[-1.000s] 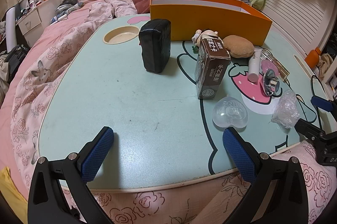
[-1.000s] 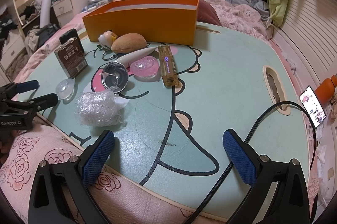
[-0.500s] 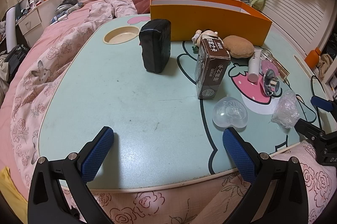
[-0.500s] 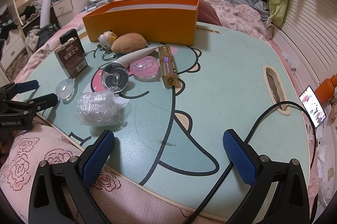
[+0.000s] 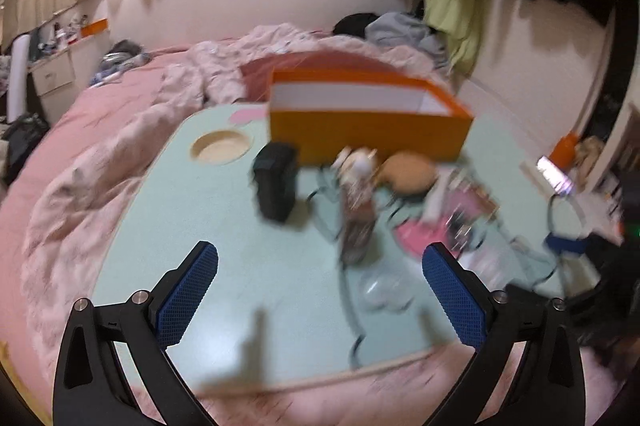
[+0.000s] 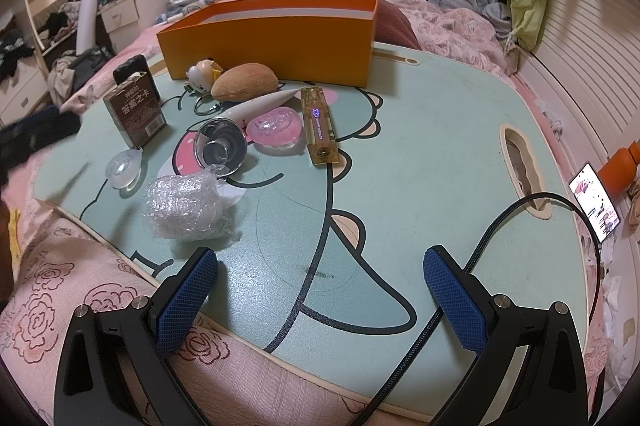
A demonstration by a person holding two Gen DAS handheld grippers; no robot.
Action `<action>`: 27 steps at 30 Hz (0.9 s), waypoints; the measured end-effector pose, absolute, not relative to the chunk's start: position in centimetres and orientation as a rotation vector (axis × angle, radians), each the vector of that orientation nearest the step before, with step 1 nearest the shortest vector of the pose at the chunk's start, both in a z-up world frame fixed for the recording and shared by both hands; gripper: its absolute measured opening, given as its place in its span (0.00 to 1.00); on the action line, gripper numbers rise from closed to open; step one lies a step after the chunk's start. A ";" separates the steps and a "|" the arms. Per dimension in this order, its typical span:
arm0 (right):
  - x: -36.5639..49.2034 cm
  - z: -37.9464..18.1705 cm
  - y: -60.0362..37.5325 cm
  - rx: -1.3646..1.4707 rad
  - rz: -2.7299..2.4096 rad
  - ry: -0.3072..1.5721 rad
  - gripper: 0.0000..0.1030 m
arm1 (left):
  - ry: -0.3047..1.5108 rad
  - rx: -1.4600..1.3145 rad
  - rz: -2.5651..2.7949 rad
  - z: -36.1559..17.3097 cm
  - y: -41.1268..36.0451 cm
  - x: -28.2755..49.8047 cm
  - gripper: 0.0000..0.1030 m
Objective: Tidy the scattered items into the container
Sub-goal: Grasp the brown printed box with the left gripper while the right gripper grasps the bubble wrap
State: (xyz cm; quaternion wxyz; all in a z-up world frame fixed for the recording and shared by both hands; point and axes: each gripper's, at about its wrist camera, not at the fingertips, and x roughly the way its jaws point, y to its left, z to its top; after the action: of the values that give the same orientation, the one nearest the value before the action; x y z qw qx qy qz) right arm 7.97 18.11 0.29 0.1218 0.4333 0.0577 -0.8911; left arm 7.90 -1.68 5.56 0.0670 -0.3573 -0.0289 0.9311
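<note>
You're looking at the orange container [image 6: 276,41] sitting open-topped at the far edge of the bench [image 6: 420,153], long side toward you, so anything can drop straight in from above. Nothing is showing inside it yet from these views.

The scattered items are bunching just in front of it: a small duck-faced toy [image 6: 203,73] and a tan plush bun [image 6: 245,87] are lying closest to its front wall, near it, though whether they touch it I can't tell. A white tube [image 6: 260,105], a pink jelly case [image 6: 274,123] and a clear amber bottle [image 6: 319,129] are lying a little nearer you. The brown card box [image 6: 135,113] is standing upright toward the left edge, printed with Chinese characters reading "答案之卡"; the smaller print is too small to read. A black box [image 5: 276,185] is standing behind it. A shiny cup [image 6: 220,147], a clear heart-shaped case [image 6: 123,169] and a wad of bubble wrap [image 6: 186,205] are lying nearest the front edge.

Your left tool [image 5: 320,300] is hanging wide open over the near edge with nothing between its pads, jaws just easing inward a touch, the view blurring. Your right tool [image 6: 320,300] is gaping wide and empty too, hovering over the bench's near edge beside the bubble wrap. A black cable [image 6: 480,242] is trailing across the right side.
</note>
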 end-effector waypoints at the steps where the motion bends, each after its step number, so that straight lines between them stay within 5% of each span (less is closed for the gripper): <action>1: 8.0 0.3 18.1 1.264 -2.601 0.168 1.00 | -0.089 -1.089 2.788 5.5 -1.4 7.2 0.83; 3: 8.0 0.3 18.1 1.264 -2.601 0.167 1.00 | -0.079 -1.115 2.750 5.1 -0.7 5.8 0.76; 6: 8.0 0.3 18.2 1.263 -2.601 0.168 1.00 | -0.065 -1.167 2.715 4.3 0.2 4.5 0.52; 8: 8.0 0.2 18.2 1.263 -2.602 0.168 1.00 | -0.099 -1.218 2.675 3.6 0.4 3.6 0.21; 17: 8.0 0.4 18.3 1.255 -2.609 0.155 0.99 | -0.289 -1.034 2.768 5.4 -3.1 7.8 0.19; 21: 8.8 2.0 18.6 1.161 -2.602 0.072 0.83 | -0.288 -0.997 2.842 6.1 -4.5 9.8 0.20; 27: 9.1 3.8 15.3 1.053 -2.467 0.127 0.82 | -0.294 -0.974 2.851 6.4 -4.8 10.5 0.20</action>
State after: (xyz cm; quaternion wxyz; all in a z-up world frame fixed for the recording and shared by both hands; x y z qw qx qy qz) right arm 9.08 15.30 3.78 0.2261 0.3819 0.0461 -0.8949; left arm 10.45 -4.82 6.40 0.0574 -0.3214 -0.0970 0.9402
